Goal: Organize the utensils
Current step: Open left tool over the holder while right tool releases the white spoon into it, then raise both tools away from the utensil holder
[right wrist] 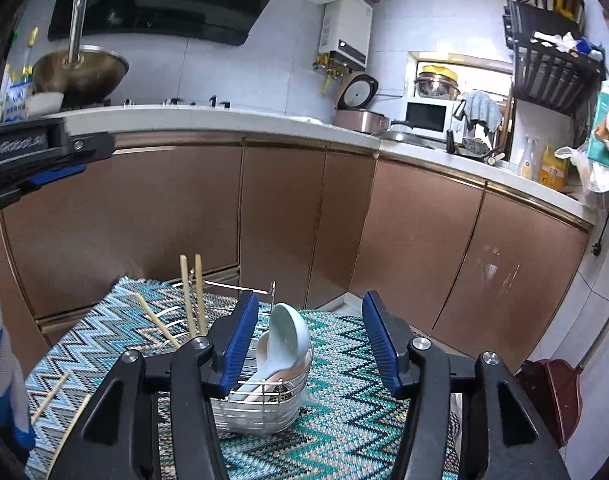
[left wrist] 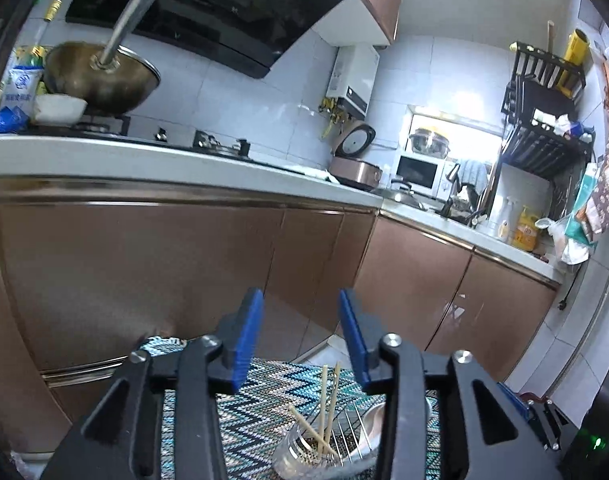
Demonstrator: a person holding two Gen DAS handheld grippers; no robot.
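Already stowed: three pale wooden chopsticks [right wrist: 192,300] and a light-blue ceramic soup spoon [right wrist: 286,332] stand in the shiny wire utensil caddy [right wrist: 260,408], mid-desk on the zigzag woven mat [right wrist: 344,420].
Left over: two loose chopsticks [right wrist: 50,396] lie near-left on the mat.
Tongs: left tongs [left wrist: 300,340] and right tongs [right wrist: 310,344] both spread, empty.

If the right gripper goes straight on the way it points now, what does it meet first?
Probably the pale blue ceramic spoon standing in the wire utensil holder, which lies between the open right gripper fingers; depth is uncertain.

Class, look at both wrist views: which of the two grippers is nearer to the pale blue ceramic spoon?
Right. The right gripper hangs open just above the pale blue spoon in the metal rack; the left gripper is up and off to the side.
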